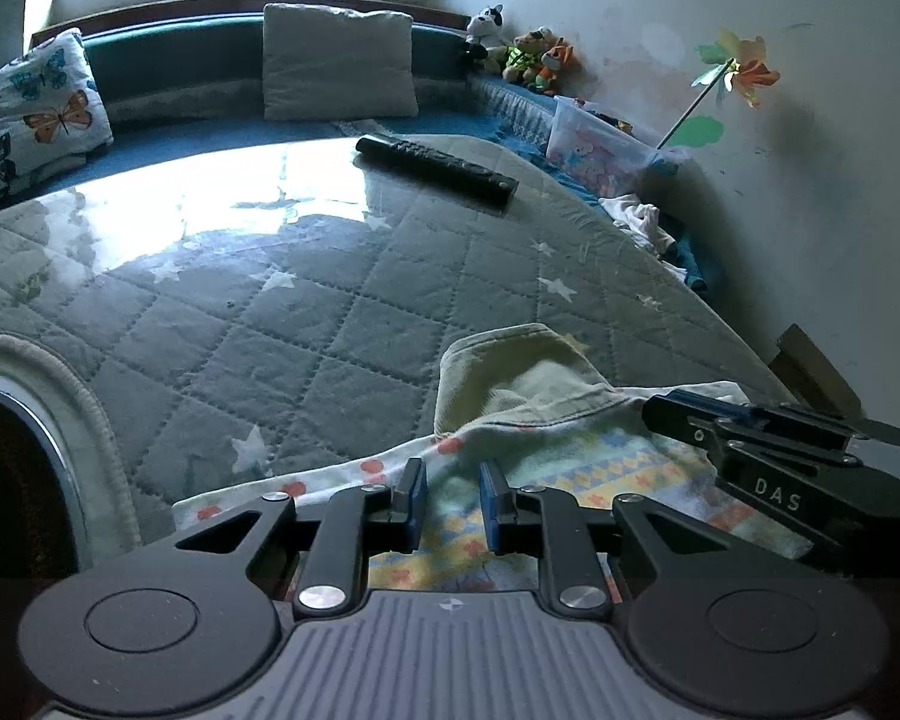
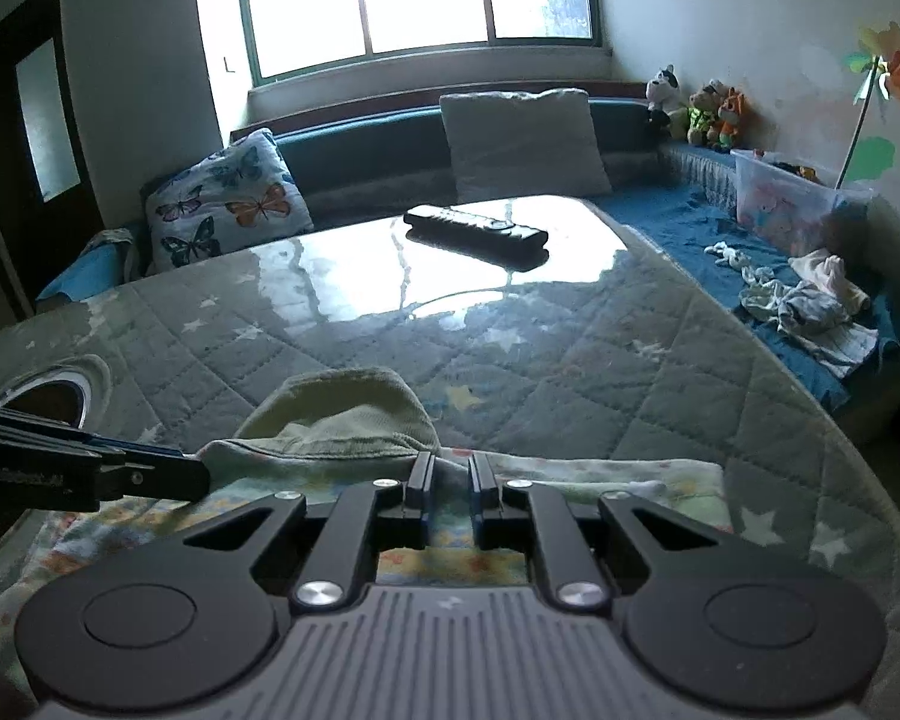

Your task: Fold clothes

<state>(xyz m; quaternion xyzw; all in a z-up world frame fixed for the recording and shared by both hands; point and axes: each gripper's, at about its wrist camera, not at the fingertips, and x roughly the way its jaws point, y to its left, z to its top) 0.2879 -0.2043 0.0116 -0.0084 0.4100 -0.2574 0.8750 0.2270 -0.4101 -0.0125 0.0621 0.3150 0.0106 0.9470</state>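
Observation:
A small patterned garment [image 1: 576,468] with a pale green part [image 1: 510,372] lies on the near edge of the quilted star-print table cover [image 1: 306,324]. My left gripper [image 1: 452,501] hovers over the garment with its jaws a little apart, gripping nothing. The right gripper shows at the right of the left wrist view [image 1: 774,438]. In the right wrist view my right gripper [image 2: 450,480] sits over the same garment [image 2: 570,474], jaws slightly apart with a fold of cloth between the tips. The green part [image 2: 354,408] lies just ahead. The left gripper enters from the left [image 2: 90,468].
A black remote control [image 2: 477,231] lies on the far side of the table. A sofa with a butterfly pillow [image 2: 228,210] and a grey cushion [image 2: 522,141] runs behind. Loose clothes [image 2: 810,306] and a plastic box [image 2: 792,207] sit on the right bench. A round hole [image 2: 48,399] is at left.

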